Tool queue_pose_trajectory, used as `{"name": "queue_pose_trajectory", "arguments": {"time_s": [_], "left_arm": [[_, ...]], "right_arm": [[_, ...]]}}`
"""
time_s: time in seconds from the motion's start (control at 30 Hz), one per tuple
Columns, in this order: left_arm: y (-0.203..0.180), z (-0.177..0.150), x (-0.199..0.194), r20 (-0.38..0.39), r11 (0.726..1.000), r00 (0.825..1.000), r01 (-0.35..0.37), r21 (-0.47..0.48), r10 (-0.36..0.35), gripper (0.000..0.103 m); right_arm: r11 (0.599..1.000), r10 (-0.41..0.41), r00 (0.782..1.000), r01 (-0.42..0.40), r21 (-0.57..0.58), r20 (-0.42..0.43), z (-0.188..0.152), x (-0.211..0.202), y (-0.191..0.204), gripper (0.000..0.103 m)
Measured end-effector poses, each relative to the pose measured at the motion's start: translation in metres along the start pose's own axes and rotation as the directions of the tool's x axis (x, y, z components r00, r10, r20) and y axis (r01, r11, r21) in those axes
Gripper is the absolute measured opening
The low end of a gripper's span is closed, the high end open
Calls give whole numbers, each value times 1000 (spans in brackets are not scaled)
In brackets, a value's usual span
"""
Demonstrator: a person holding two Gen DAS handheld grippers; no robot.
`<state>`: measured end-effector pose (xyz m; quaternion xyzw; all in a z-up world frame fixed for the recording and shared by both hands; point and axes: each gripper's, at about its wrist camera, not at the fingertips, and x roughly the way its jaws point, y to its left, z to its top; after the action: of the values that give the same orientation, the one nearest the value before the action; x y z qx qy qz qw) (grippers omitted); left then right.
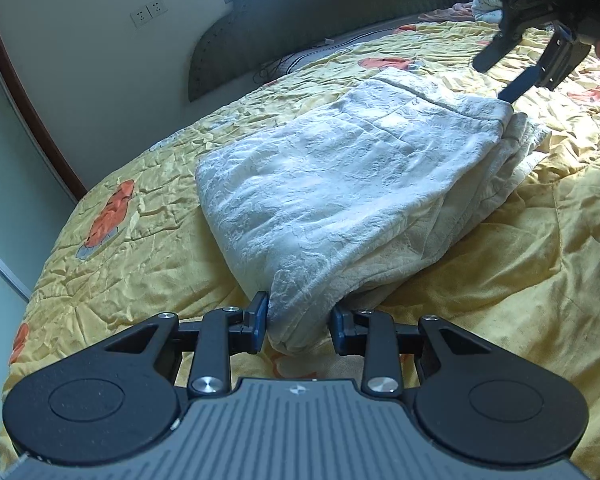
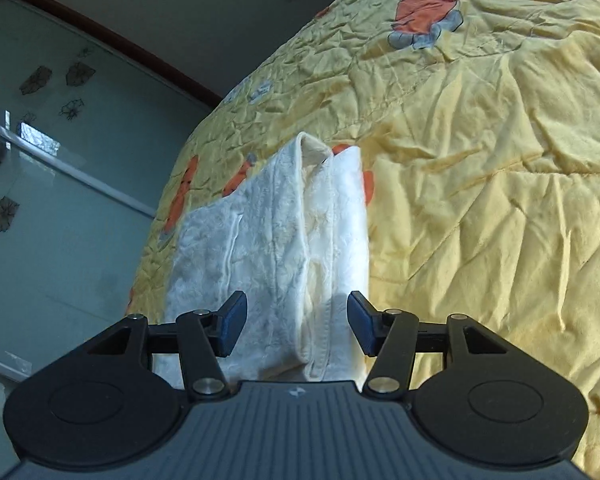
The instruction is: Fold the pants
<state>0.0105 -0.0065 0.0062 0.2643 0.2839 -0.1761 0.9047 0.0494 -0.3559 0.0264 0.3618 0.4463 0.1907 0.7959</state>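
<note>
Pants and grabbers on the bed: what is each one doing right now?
Pants: white, folded into a layered bundle, lying on the bed.
Left gripper: open, fingers on either side of the bundle's near corner.
Right gripper: open, above the bundle's other end.
Yellow bedspread: spread out, wrinkled.

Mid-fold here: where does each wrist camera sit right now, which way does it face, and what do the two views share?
Left wrist: low at one end of the folded white pants, facing along them toward the headboard; shows the open left gripper straddling a corner, plus the right gripper.
Right wrist: above the opposite end, facing back along the pants toward a glass door; shows the open right gripper.
Shared: the pants and yellow quilt.
</note>
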Motion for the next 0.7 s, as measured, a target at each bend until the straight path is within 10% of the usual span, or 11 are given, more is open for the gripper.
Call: {"name": "queue_pose_trajectory", "arguments": {"time_s": [0.4,0.7], "left_arm": [[2,1,1,-11,999,1000,11,-34,-11,31],[3,2,1,-15,999,1000,10,-36,-11,31]], "right_arm": [[991,-72,996,66,-117,-52,-8,19,15,53],[955,-170,984,151,-255,-54,-8,25,22,28]]}}
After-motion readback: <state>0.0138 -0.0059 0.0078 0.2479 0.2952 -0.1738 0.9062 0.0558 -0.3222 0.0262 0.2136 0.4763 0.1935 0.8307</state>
